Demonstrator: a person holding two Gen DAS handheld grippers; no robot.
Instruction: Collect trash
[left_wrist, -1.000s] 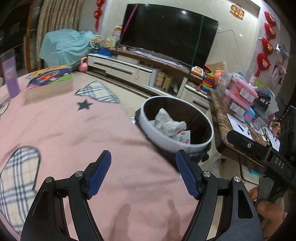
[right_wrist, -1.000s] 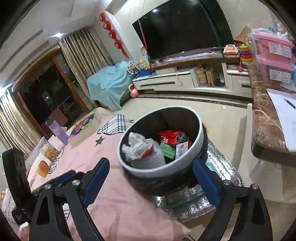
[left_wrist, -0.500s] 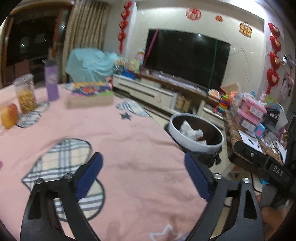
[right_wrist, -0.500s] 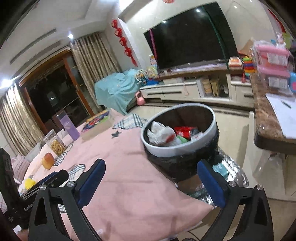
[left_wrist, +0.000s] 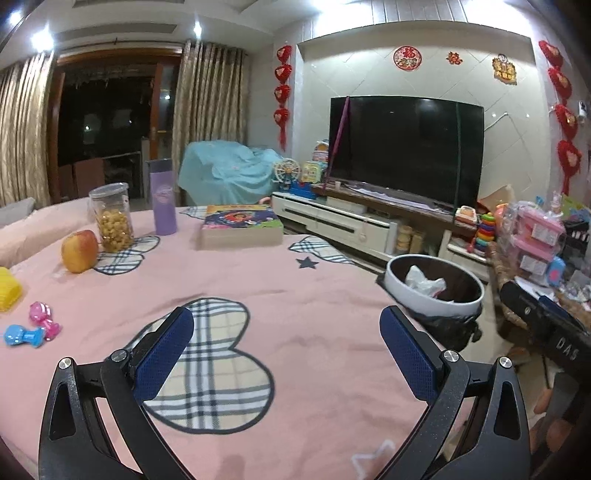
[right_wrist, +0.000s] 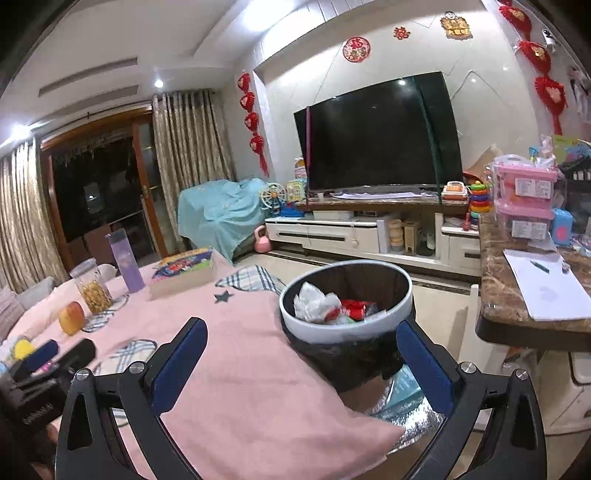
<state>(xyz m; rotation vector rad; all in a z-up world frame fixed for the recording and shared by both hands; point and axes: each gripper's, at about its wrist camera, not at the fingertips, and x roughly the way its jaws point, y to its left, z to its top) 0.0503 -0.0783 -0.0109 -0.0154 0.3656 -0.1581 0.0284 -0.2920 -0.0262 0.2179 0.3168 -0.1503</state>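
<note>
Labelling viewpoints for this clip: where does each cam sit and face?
Left wrist: on the left gripper, open above the pink tablecloth, facing the black TV; fingers of the person's right hand show lower right.
Right wrist: on the right gripper, open, facing the white-rimmed round trash bin and TV; left gripper's body at lower left.
Shared: bin, red-yellow apple, purple bottle.
</note>
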